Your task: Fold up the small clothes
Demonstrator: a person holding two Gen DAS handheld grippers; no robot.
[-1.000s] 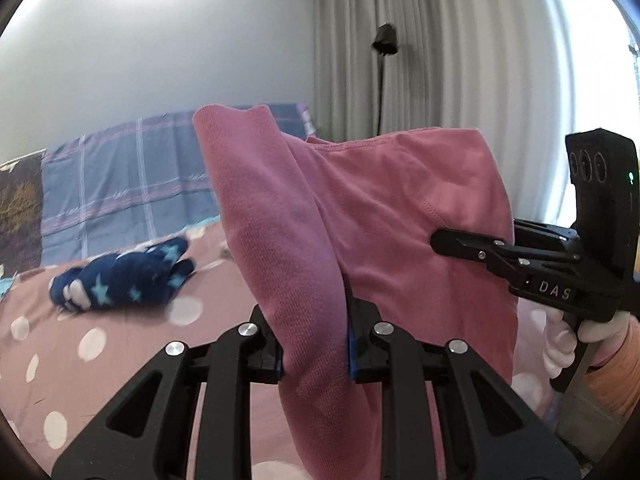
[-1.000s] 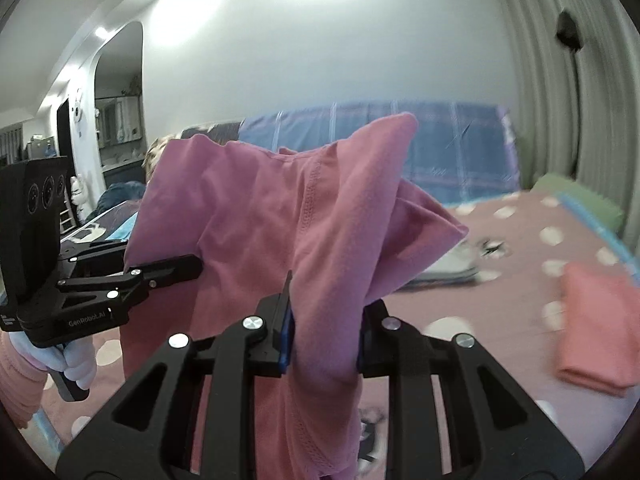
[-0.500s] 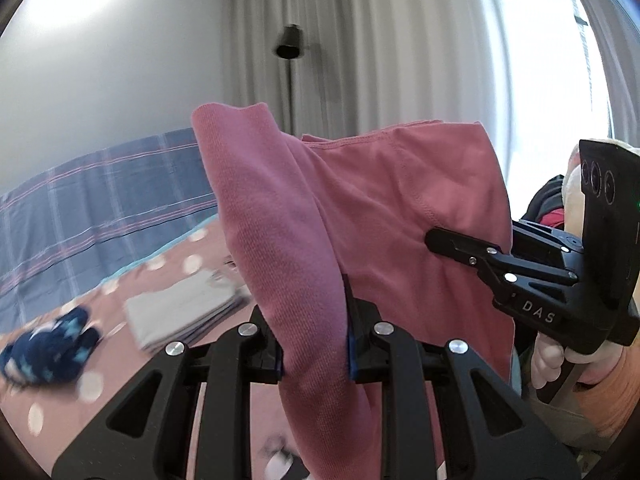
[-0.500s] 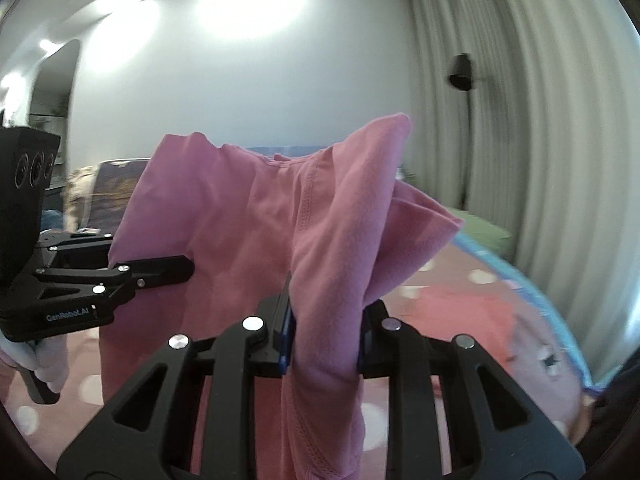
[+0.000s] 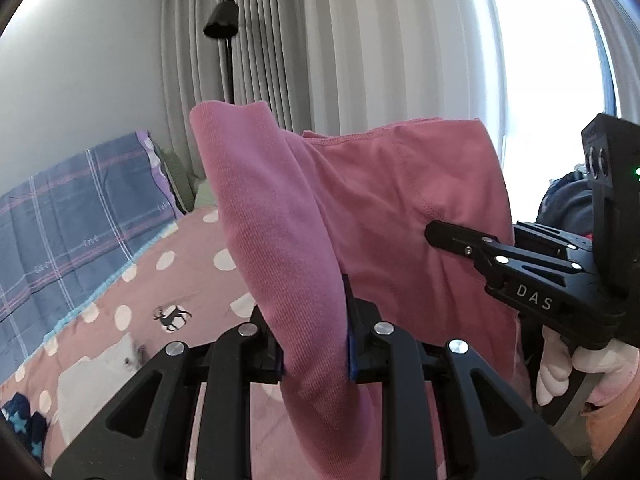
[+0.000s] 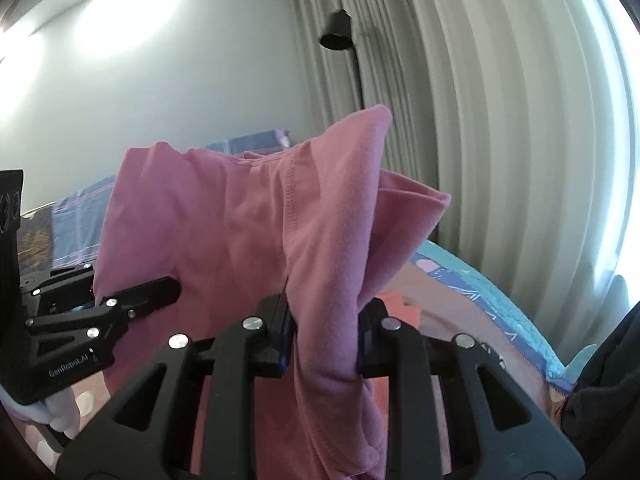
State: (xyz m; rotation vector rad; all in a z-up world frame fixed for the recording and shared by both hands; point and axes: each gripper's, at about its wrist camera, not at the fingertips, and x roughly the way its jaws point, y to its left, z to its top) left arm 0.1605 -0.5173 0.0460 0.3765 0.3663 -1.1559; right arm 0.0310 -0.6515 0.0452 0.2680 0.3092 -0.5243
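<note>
— What's underneath?
— A bed [image 5: 192, 280], pink cover with white dots and a deer print.
— Anything lying on it?
— A plaid pillow [image 5: 80, 208] far left, a navy starred garment [image 5: 20, 420] near left, a folded coral piece [image 6: 400, 308] right.

The garment [image 5: 360, 208] clamped in the black left claw [image 5: 314, 344] is plain pink. Below and left of that claw, the bedspread [image 5: 192, 280] is dusty pink with white dots and a dark deer motif. Farther left lies a blue plaid pillow [image 5: 80, 200]. Behind hang pale grey curtains [image 5: 360, 40].
</note>
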